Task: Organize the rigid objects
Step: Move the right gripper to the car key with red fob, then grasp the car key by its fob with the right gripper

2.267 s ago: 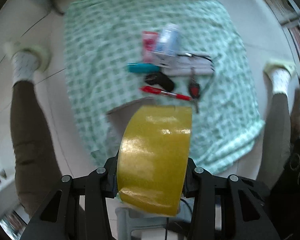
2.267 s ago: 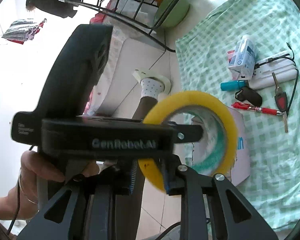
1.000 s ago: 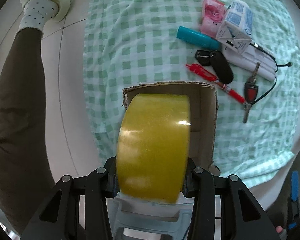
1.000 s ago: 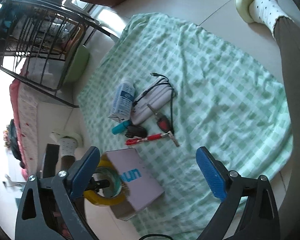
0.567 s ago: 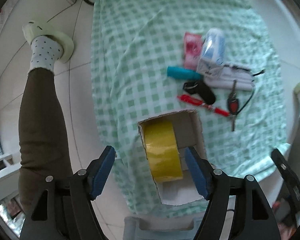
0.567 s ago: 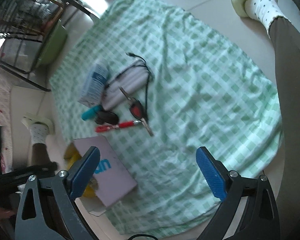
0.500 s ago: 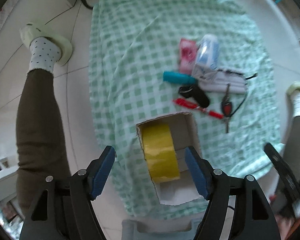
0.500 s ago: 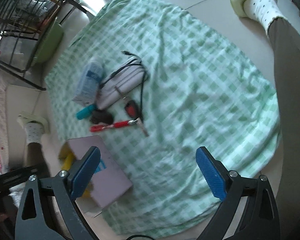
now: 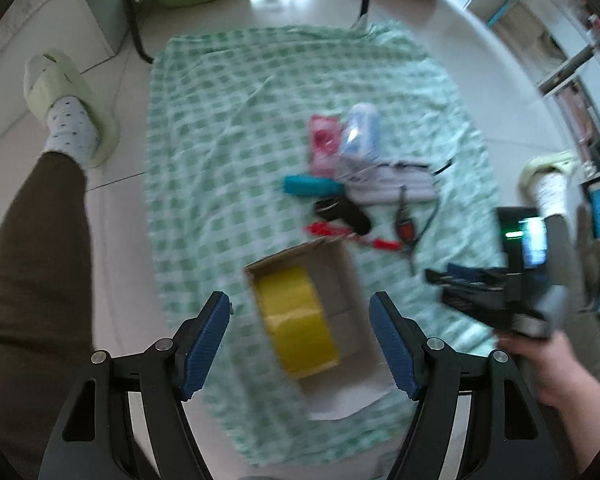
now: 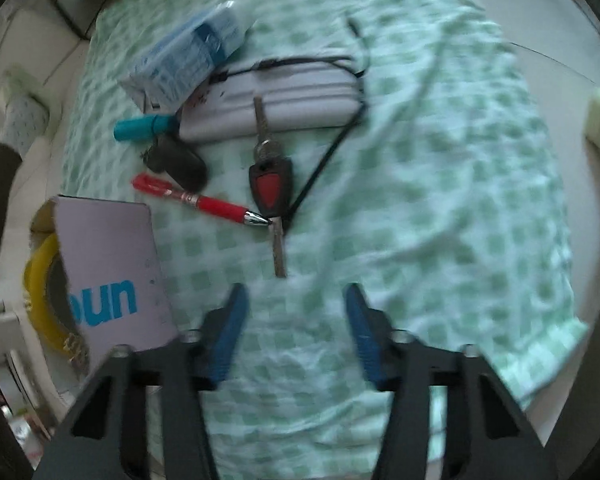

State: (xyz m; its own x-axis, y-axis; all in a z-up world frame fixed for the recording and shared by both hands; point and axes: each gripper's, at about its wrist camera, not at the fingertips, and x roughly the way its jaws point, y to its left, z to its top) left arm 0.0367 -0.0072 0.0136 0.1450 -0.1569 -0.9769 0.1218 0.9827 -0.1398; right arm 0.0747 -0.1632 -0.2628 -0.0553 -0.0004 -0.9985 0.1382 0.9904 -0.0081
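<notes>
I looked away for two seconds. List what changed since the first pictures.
The left gripper let go of the yellow tape roll, which now stands in the cardboard box, and lifted away, jaws open. The right gripper dropped toward the red key, jaws closing on nothing. Pen, power bank and the other items stayed put.

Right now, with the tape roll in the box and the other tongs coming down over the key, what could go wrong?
The right tongs are closing with nothing between them yet. The key touches the red pen's tip and lies against a black cable, so either might be nudged or dragged along. The checked cloth is wrinkled and might bunch up in the pinch. The tape roll stands on edge in the open box and could roll out if bumped.
</notes>
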